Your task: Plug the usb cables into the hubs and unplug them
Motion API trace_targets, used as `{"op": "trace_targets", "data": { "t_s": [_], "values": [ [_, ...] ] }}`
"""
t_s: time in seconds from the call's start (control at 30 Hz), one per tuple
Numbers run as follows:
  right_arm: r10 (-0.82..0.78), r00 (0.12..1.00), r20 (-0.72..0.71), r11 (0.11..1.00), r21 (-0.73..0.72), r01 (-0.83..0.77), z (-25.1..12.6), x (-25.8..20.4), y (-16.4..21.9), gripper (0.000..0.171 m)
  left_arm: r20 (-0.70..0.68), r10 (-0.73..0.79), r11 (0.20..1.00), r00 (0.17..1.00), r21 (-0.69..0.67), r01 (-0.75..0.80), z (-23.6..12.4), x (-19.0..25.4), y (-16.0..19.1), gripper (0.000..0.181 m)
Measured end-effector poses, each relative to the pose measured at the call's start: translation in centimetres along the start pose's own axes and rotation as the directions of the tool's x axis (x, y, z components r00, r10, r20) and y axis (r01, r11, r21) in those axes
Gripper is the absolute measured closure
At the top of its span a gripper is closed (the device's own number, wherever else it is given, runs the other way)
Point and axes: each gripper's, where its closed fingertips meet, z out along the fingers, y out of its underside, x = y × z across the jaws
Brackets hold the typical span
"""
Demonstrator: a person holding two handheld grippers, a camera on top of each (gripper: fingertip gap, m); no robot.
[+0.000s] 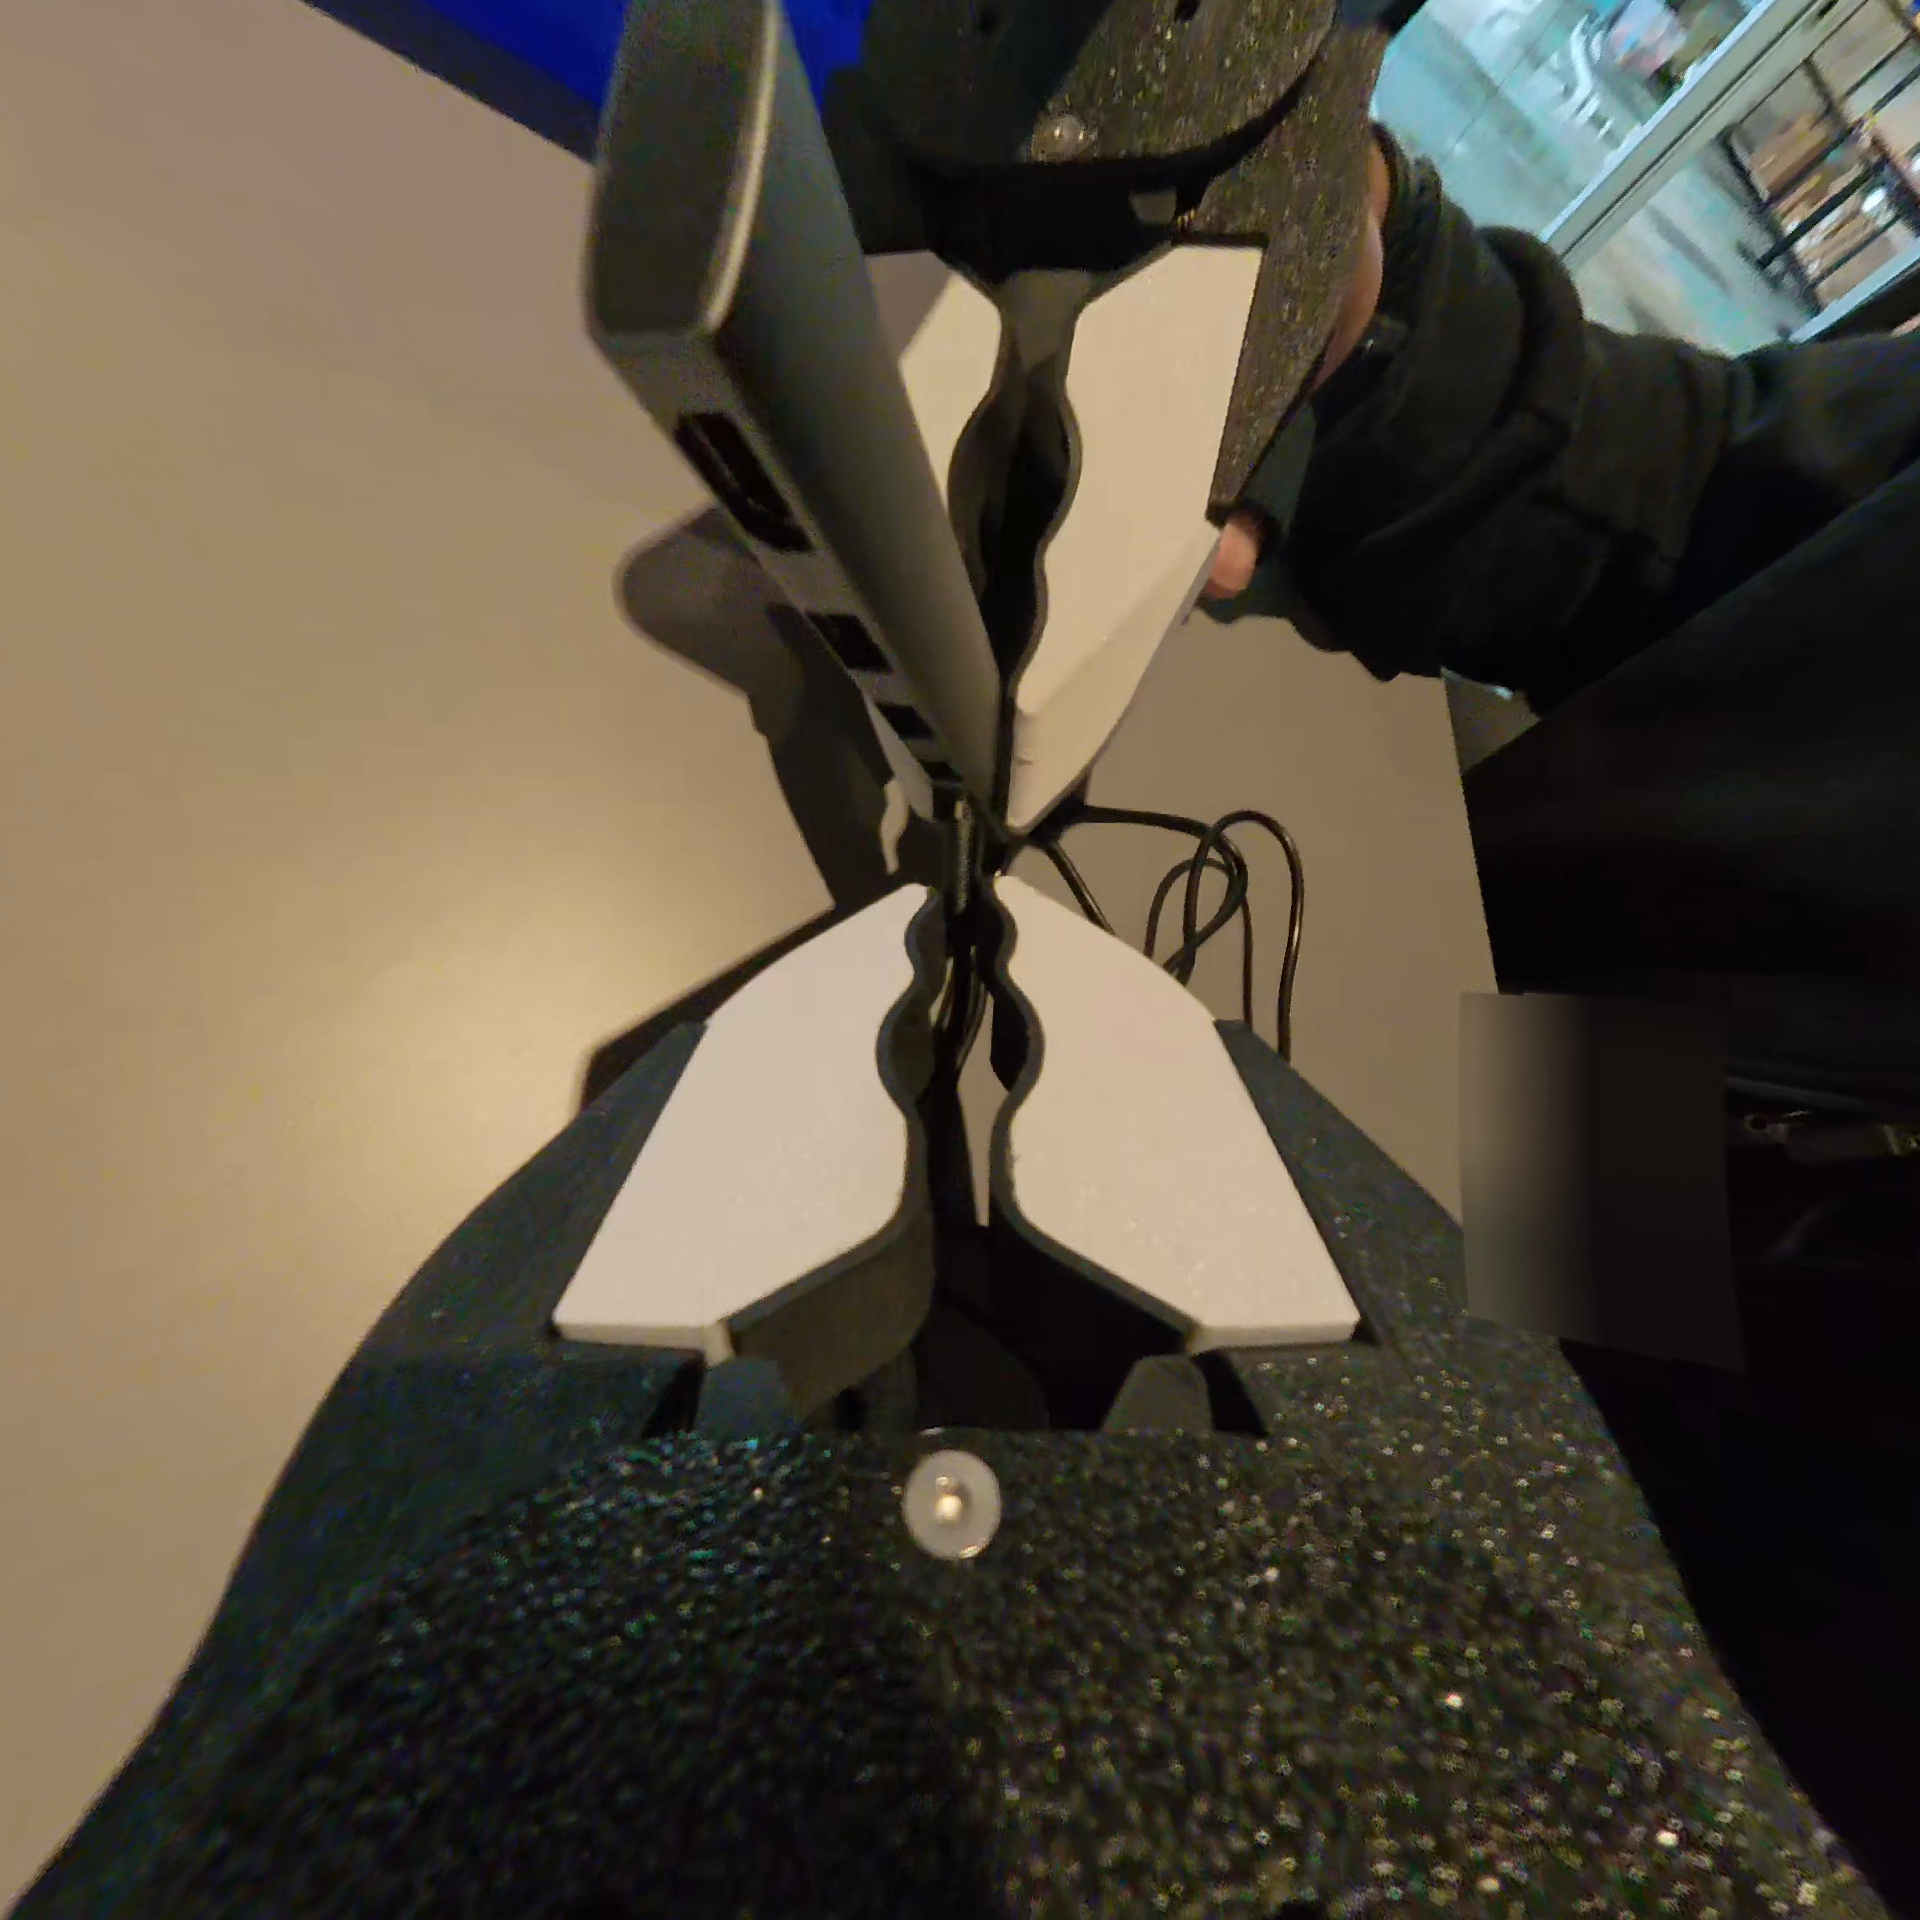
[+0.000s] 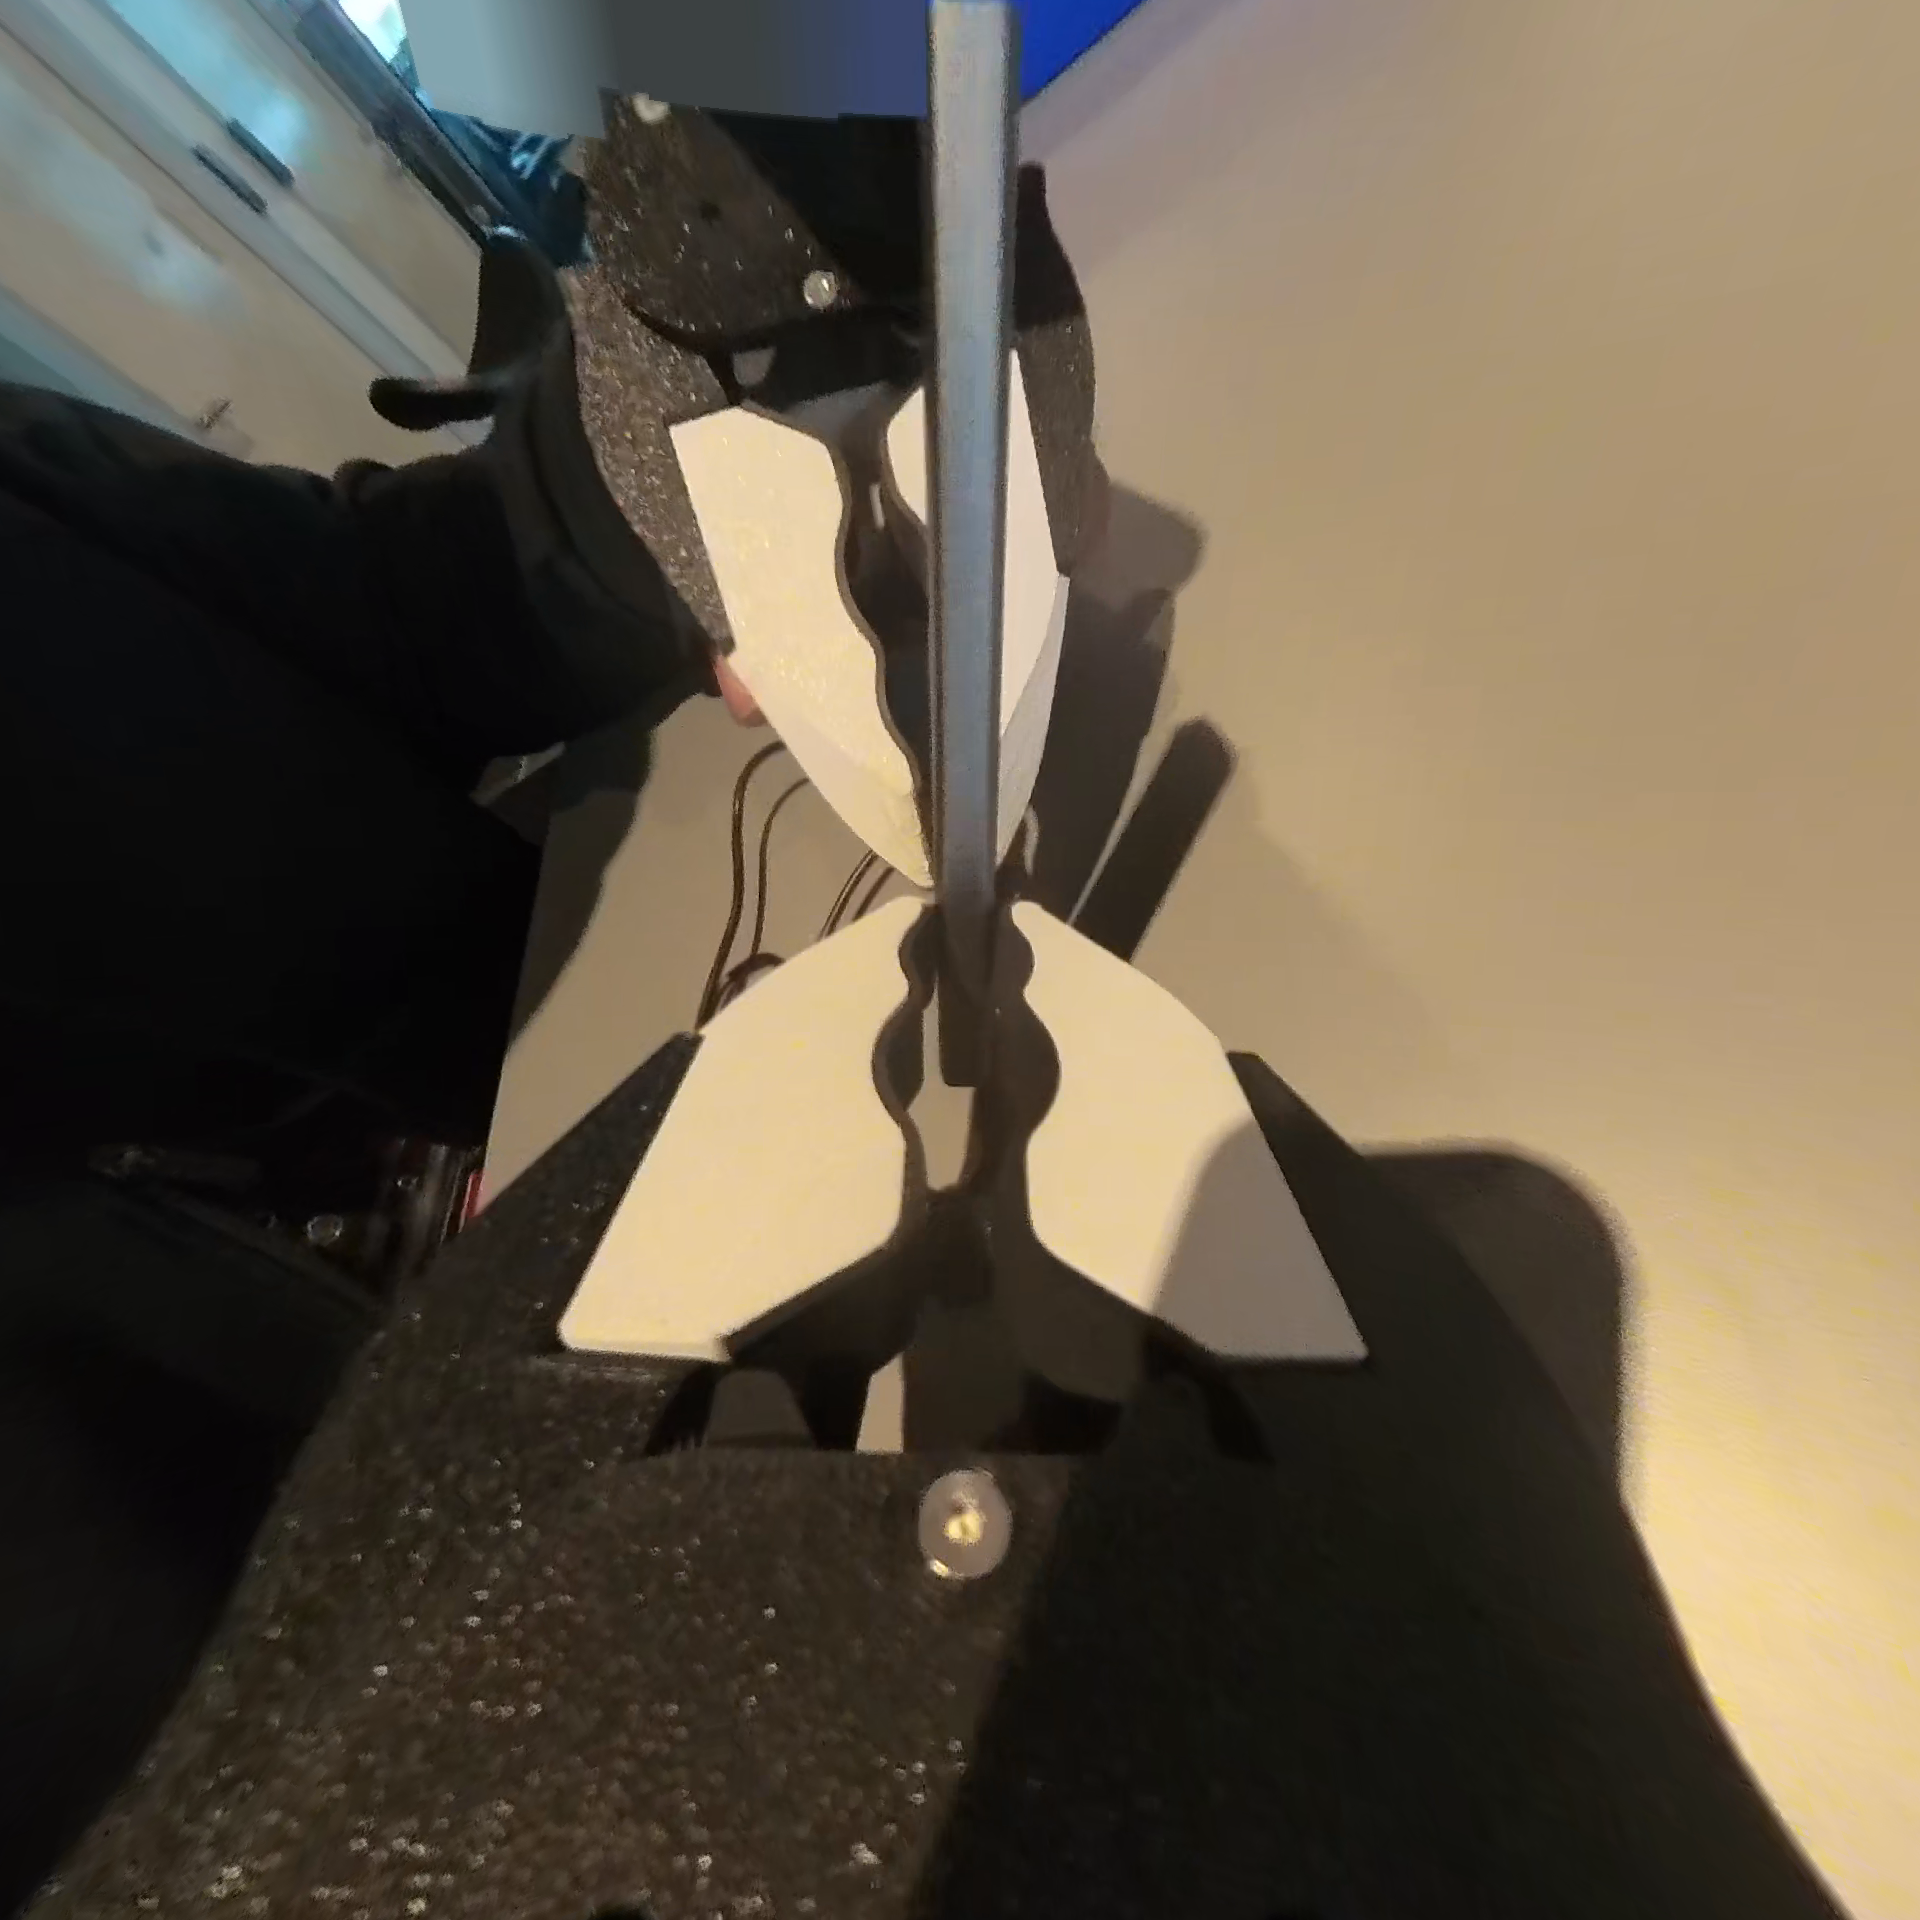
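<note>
The left wrist view shows the hub's [image 1: 748, 312] port side: a grey bar with a row of dark ports [image 1: 732, 468], running from the top left down to the centre, where the two grippers meet tip to tip. There the left gripper [image 1: 956, 914] is clenched on a black plug [image 1: 961, 852] at the hub's lower end. The cable [image 1: 1262, 883] trails to the right in loose loops on the pale table [image 1: 312, 727]. The right gripper comes in from the far side, held by a black-gloved hand [image 1: 1455, 436]. The hub lies across its left finger and hides most of it.

The right wrist view shows the hub only edge-on, as a thin grey strip rising from the centre to the top edge, with no ports visible. The right gripper [image 2: 961, 925] is clamped on the strip's near end, which sits dark between its wavy pads [image 2: 790, 1143]. The left gripper is beyond, half covered by the strip. A few strands of cable show to its left.

The hub's far end is cut off at the top in both views. Whether the plug is fully seated in the hub is hard to make out, because the joint is small, shadowed and crowded by fingertips. Both views are a little blurred there.
</note>
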Motion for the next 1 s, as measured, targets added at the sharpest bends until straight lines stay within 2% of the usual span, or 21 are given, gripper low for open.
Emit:
{"op": "trace_targets", "data": {
  "t_s": [0.23, 0.4, 0.7, 0.9, 1.0],
  "values": [
    [-0.020, 1.000, 0.011, 0.999, -0.048, 0.021, 0.4, -0.3, 0.6, 0.161, 0.011, 0.045, 0.997, 0.999, -0.064, -0.044, 0.2, 0.4, 0.7, 0.176],
    [-0.020, 1.000, 0.010, 0.999, 0.049, 0.019, -0.2, -0.2, -0.7, 0.160, -0.034, -0.017, 0.999, 0.999, 0.041, 0.018, -0.3, 0.4, -0.5, 0.176],
    [-0.002, 0.999, 0.032, 0.991, 0.136, -0.002, -1.7, -0.3, -1.8, 0.149, -0.035, -0.021, 0.997, 0.999, 0.076, 0.024, -0.8, -0.1, -0.6, 0.176],
    [-0.011, 1.000, 0.023, 0.992, 0.128, 0.008, -1.5, -0.3, -1.8, 0.161, -0.049, 0.010, 0.999, 0.999, 0.045, -0.008, -0.6, 0.3, -0.2, 0.176],
    [-0.007, 1.000, 0.024, 0.993, 0.120, 0.004, -1.4, -0.2, -1.6, 0.161, -0.042, 0.017, 1.000, 0.999, 0.027, -0.016, -0.5, 0.3, 0.0, 0.176]
  ]
}}
